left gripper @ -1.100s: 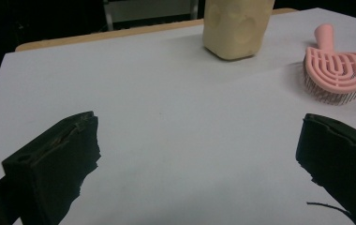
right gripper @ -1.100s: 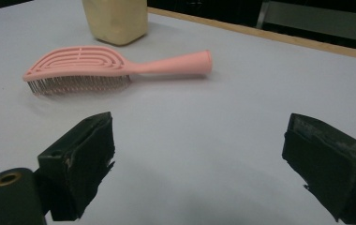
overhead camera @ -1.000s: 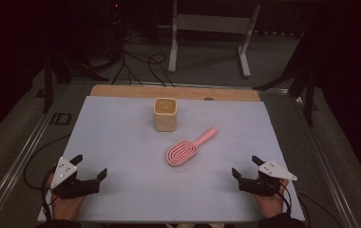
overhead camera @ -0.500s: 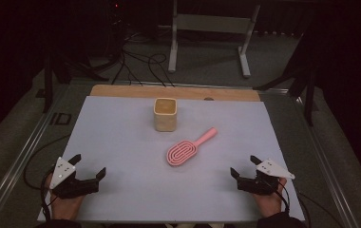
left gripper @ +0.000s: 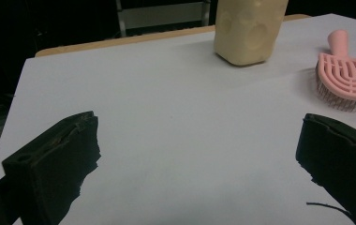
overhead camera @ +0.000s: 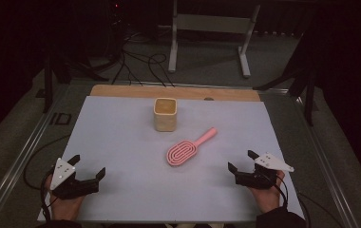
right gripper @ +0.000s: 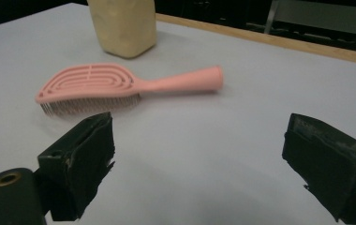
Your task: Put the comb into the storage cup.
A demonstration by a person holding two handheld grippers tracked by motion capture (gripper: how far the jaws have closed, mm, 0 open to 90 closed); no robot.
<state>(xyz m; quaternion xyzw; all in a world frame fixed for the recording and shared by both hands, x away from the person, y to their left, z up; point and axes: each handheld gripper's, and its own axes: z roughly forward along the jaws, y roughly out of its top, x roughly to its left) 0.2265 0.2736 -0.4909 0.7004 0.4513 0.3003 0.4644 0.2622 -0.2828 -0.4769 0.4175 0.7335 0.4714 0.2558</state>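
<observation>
Hairbrush (overhead camera: 188, 148) lies between and beyond both gaping, empty grippers, nearer the right gripper (overhead camera: 242, 162).

Pink hairbrush (overhead camera: 188, 148) lying flat on the white desk (overhead camera: 121, 142) surface, bristles down, its oval vented head with looped ribs toward the near side and its straight, round-ended handle pointing away to the right. Just beyond the head, apart from it, stands a cream-yellow cup (overhead camera: 165, 114), upright, squarish with rounded corners, mouth open upward. Both sit near the desk's middle, the cup farther back, close to the wooden far edge
</observation>
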